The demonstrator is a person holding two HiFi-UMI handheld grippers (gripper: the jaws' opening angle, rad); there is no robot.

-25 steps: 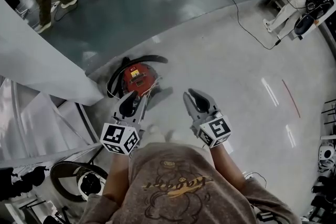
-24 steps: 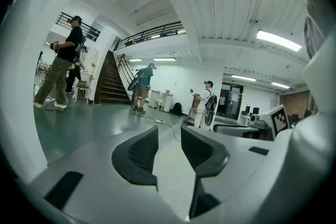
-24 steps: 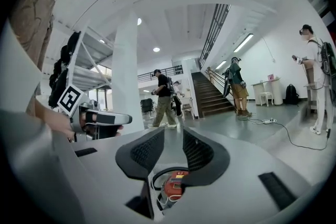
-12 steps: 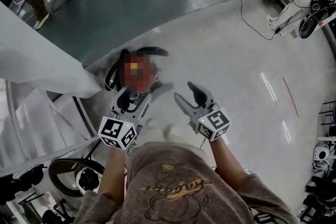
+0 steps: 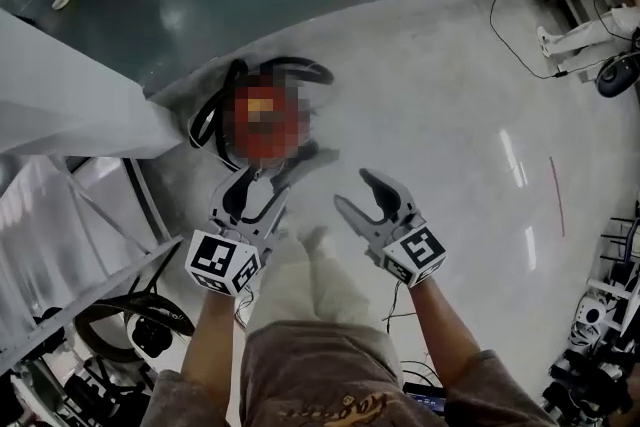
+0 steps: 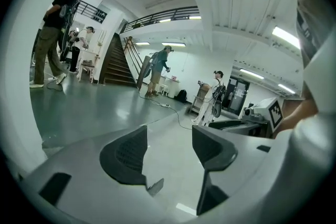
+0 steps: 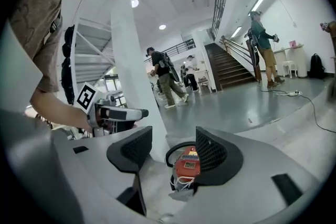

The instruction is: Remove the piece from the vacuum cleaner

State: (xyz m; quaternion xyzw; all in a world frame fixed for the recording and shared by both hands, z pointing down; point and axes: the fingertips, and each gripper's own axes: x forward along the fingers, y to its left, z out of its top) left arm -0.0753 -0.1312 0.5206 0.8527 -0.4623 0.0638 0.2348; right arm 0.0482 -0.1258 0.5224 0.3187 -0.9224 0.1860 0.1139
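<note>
Holding both tools out in front of me, low over the pale floor, I have my left gripper spread wide; its jaws have just been opening, and nothing stands between them but bare floor. My right gripper is spread just as wide, its jaws have also just been opening, and neither pad presses on anything.

Ahead of the left gripper, just past its tips, lies the vacuum cleaner, a red body flat on the floor. A black hose curls round it on the far side and to the left of my left gripper. From the right gripper the machine sits ahead and off to the left. In the right gripper view it shows through the gap between the jaws, farther on and apart from them, with its right edge hidden behind the right pad. I cannot tell which piece of it comes off.

To the left of my left gripper rises a white column. Far ahead of the right gripper a thin cable trails across the floor, and well beyond both grippers a person walks near a staircase.
</note>
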